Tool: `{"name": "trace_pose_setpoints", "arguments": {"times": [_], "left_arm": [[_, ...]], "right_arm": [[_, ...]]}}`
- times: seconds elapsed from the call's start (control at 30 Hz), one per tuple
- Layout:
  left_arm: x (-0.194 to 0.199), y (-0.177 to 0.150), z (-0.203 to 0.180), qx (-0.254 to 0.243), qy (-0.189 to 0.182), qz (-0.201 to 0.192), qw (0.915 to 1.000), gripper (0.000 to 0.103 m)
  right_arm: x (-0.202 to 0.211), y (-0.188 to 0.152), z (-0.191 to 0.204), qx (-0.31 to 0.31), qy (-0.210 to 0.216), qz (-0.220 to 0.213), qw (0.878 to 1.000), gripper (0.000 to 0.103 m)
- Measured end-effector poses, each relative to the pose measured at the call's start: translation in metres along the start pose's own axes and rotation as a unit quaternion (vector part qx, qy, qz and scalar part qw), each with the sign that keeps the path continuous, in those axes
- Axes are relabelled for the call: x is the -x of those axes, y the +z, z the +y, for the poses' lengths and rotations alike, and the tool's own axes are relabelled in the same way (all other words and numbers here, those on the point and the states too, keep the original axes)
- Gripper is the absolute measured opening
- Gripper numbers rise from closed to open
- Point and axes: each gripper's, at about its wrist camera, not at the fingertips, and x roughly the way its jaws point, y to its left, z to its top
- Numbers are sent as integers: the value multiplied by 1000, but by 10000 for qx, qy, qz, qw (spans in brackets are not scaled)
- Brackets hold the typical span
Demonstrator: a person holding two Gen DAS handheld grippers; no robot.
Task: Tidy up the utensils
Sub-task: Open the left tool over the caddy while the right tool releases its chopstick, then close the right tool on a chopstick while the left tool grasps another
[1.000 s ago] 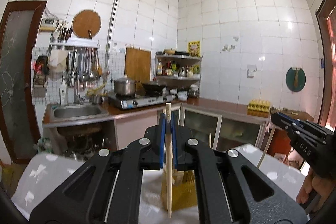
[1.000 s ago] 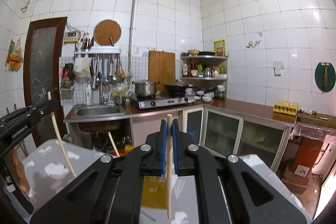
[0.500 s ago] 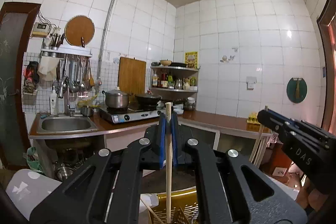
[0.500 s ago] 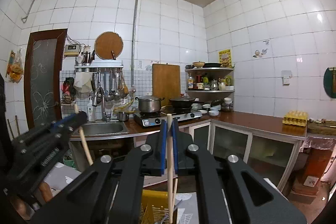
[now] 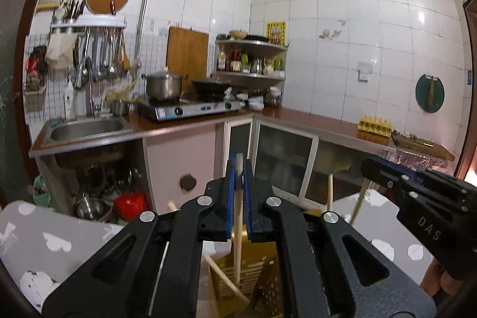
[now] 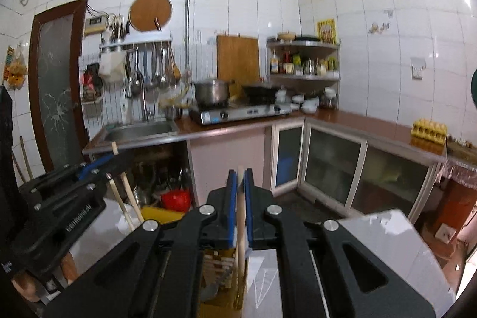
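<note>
My left gripper (image 5: 238, 172) is shut on an upright wooden chopstick (image 5: 237, 228) whose lower end reaches into a yellow slotted utensil holder (image 5: 253, 282) below it. Another wooden stick (image 5: 226, 279) leans inside that holder. My right gripper (image 6: 239, 178) is shut on a second upright wooden chopstick (image 6: 240, 234), its lower end inside the yellow holder (image 6: 226, 273). Each gripper shows in the other's view: the right one at the right edge (image 5: 423, 201), the left one at the left edge (image 6: 59, 192).
The holder stands on a table with a grey cloth printed with white hearts (image 5: 44, 240). Behind are a steel sink (image 5: 86, 127), a gas stove with a pot (image 5: 190, 106), a brown counter with glass-door cabinets (image 5: 298, 163), and a yellow egg tray (image 5: 374, 125).
Both grippers have tipped downward and come closer to the yellow holder, with the chopstick ends now lower inside it. Both stay shut on their chopsticks.
</note>
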Motion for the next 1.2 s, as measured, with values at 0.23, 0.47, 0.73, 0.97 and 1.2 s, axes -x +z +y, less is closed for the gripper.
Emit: {"name": "trace_pose_setpoints", "arguments": {"times": [0.23, 0.47, 0.73, 0.97, 1.2], "left_arm": [[32, -1, 13, 159, 115, -79, 9998, 80], [110, 4, 39, 359, 410, -255, 9982, 98], [168, -15, 46, -317, 904, 153, 9953, 98], [180, -80, 68, 64, 891, 981, 9912, 98], [167, -133, 78, 156, 1075, 1748, 9786, 98]], "right_arm": [[11, -13, -9, -38, -203, 299, 9993, 41], [63, -31, -5, -109, -276, 535, 9981, 64], [96, -82, 39, 148, -56, 1134, 9934, 69], [100, -152, 72, 207, -13, 2000, 9796, 69], [97, -186, 83, 45, 46, 2364, 9716, 69]]}}
